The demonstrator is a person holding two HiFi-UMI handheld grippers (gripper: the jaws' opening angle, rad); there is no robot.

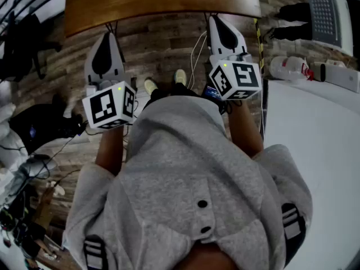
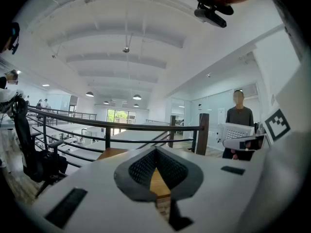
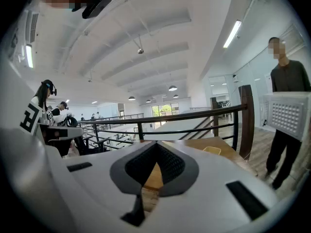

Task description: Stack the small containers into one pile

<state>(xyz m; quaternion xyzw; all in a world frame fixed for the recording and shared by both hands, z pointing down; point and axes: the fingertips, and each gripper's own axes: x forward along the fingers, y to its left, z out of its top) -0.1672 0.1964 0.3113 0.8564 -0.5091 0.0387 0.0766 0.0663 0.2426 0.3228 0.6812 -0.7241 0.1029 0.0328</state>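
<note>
Apparently the stacking has not begun. The left gripper and right gripper both have their jaws together, holding nothing. One small container sits on the wooden surface, ahead and right of the right jaws. Next, I think, those jaws must open and reach it.

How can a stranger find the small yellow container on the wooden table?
In the right gripper view, find the brown wooden table beside the thick railing post. On it sits the small container, the only pale yellow thing visible there.
</note>
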